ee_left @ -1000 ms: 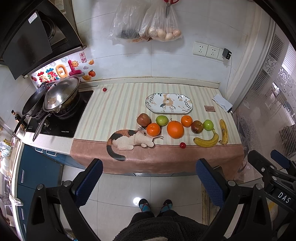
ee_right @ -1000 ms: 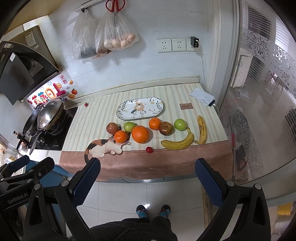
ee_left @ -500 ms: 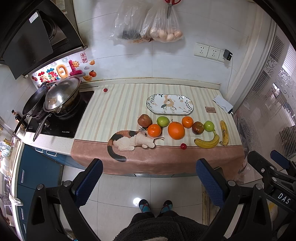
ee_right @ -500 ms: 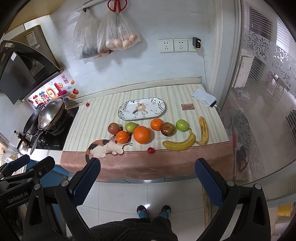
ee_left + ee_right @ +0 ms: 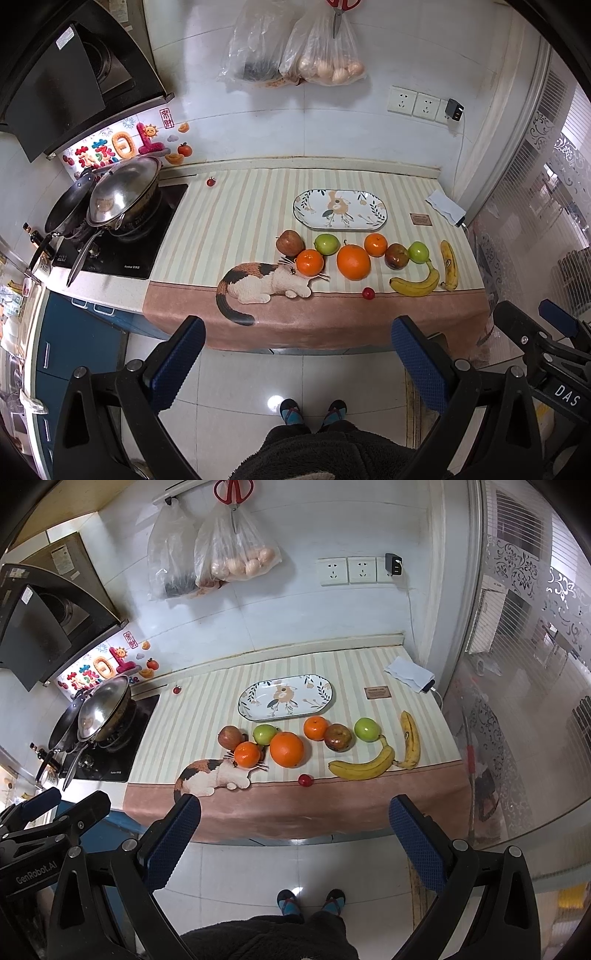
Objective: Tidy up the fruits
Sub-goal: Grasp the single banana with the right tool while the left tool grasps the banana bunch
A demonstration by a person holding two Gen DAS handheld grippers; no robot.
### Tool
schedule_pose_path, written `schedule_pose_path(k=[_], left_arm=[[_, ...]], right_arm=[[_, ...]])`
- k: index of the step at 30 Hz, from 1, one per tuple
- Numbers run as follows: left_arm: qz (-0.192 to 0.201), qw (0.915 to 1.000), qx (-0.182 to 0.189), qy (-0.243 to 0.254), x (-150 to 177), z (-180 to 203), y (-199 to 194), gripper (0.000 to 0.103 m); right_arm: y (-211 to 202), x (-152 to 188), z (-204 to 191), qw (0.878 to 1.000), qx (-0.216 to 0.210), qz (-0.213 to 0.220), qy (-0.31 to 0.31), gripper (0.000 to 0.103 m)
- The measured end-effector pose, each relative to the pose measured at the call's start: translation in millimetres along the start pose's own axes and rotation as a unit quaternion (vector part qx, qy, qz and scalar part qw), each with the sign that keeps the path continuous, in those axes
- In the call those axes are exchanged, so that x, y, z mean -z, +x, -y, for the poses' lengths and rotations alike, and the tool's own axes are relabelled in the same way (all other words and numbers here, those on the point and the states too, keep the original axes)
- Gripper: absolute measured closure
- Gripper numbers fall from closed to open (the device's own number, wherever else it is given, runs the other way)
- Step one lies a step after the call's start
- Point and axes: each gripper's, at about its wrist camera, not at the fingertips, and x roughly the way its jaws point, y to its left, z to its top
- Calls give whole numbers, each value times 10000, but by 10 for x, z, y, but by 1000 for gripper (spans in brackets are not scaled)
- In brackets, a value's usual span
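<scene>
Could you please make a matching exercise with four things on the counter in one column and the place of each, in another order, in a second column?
Things:
1. oval plate
2. big orange
3. small red fruit
4. two bananas

Places:
A. on the brown border of the cloth, near the front edge
B. at the right end of the fruit row
C. behind the fruit row, nearer the wall, with nothing on it
D. in the middle of the fruit row

Pairs: 1-C, 2-D, 3-A, 4-B
</scene>
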Motion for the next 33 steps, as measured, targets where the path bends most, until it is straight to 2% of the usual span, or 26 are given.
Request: schedule_pose_path(k=[6,10,15,19,25,29,31,32,33], left_arm=[[99,9998,5,144,-178,-9,149,0],[402,9967,-288,640,-344,108,429,0],[416,9875,-336,1480,-449,459,964,0],[201,9735,-259,2265,-482,1004,1553,0],[-314,9576,-128,2861,-496,1774,2454,1],[-641,9462,23,3170,-490,2216,2978,3],[-838,9373,135,3380,-481,2432,3216,12],[-994,9302,170,3530,-459,2566,3376,16],[-1117,9244,208,3641,-441,2649,3481,26]], right_arm=[[94,-35,74,9995,3,83,315,0],[251,-76,309,9969,265,188,720,0],[698,-129,830,9892,769,70,1246,0],[1216,-177,1384,9825,884,-242,1622,0],[2284,-302,2323,9728,743,-830,2031,0],[2942,-417,2700,9700,603,-1195,2030,3],[3268,-469,2844,9693,579,-1352,1968,7],[3472,-489,2942,9673,564,-1489,1973,8],[3603,-495,3011,9651,531,-1588,2012,11]])
